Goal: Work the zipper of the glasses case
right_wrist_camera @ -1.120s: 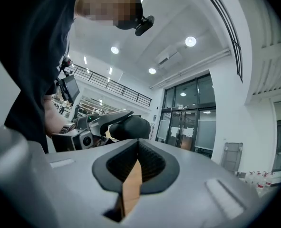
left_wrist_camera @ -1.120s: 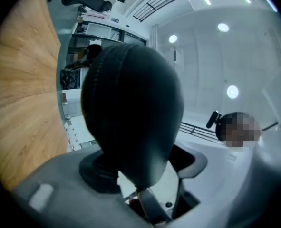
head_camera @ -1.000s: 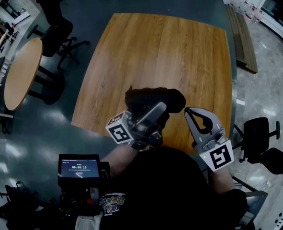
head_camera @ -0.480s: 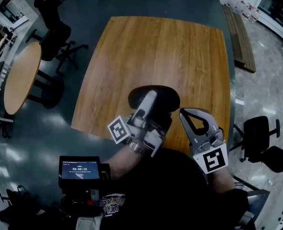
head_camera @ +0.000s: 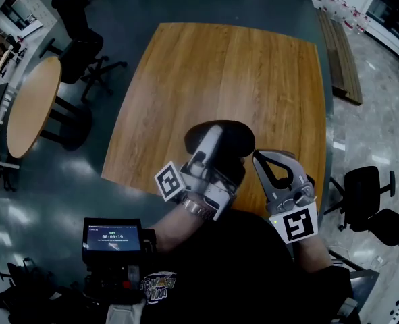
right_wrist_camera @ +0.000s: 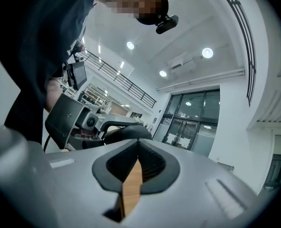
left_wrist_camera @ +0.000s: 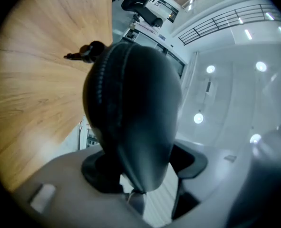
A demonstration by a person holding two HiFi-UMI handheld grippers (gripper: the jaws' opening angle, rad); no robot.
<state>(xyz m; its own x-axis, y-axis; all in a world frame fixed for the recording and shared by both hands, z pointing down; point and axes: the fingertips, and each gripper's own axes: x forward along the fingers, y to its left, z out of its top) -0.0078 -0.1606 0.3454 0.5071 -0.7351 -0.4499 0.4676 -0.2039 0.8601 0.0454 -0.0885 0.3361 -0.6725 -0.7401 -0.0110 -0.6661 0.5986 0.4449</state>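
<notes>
Case (head_camera: 240, 135) has rolled over in the left gripper (head_camera: 217, 139)! It lay broadside a second ago, and now it sits end-on above the bench's (head_camera: 233, 66) near edge, left fingers clamped on its near end. Zipper (left_wrist_camera: 103, 87) runs up the left gripper view, with a tab (left_wrist_camera: 84, 52), likely the pull, jutting at the far tip. Right gripper (head_camera: 256, 156) sits just beside, fingers together, empty. Looks set for grabbing that pull.

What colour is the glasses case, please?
Black; the glasses case shows best in the left gripper view.
</notes>
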